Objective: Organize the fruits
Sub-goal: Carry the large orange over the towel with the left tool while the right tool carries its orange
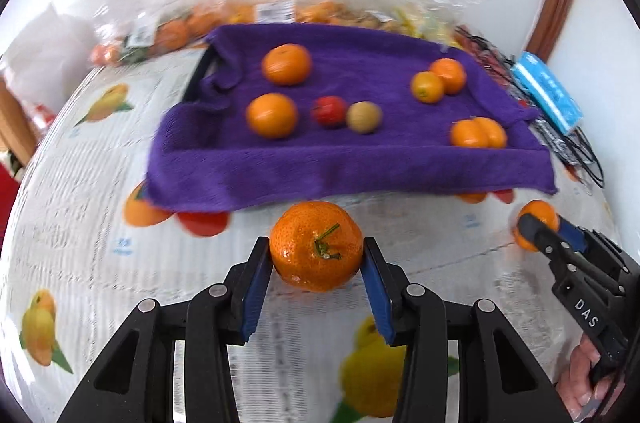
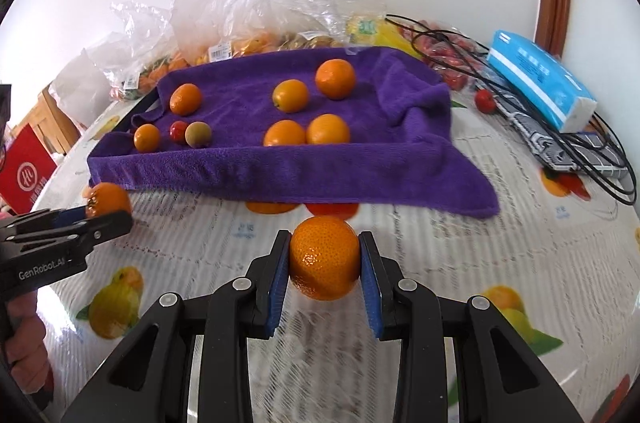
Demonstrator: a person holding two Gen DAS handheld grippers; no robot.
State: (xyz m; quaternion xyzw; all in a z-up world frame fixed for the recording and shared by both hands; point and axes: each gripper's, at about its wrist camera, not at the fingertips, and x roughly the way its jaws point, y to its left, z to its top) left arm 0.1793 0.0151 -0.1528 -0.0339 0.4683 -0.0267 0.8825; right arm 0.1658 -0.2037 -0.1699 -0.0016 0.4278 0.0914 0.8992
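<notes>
Two mandarins were pinched, one by the left gripper (image 1: 316, 255), one by the right gripper (image 2: 325, 257); best lowered gently onto the purple towel (image 2: 360, 159), lower frame centre.

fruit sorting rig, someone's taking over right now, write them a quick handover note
Left gripper: shut on a stemmed mandarin, just in front of the purple towel.
Right gripper: shut on a smooth mandarin, also at the towel's near edge.
On the towel: six orange fruits in all, including a pair at the near right, plus a small red fruit touching a brownish one.
Done: eight fruits laid out on the towel.
Left: set both held mandarins on the towel, probably with the other orange ones. More fruit sits in the plastic bags behind, and one red fruit lies by the cables.
</notes>
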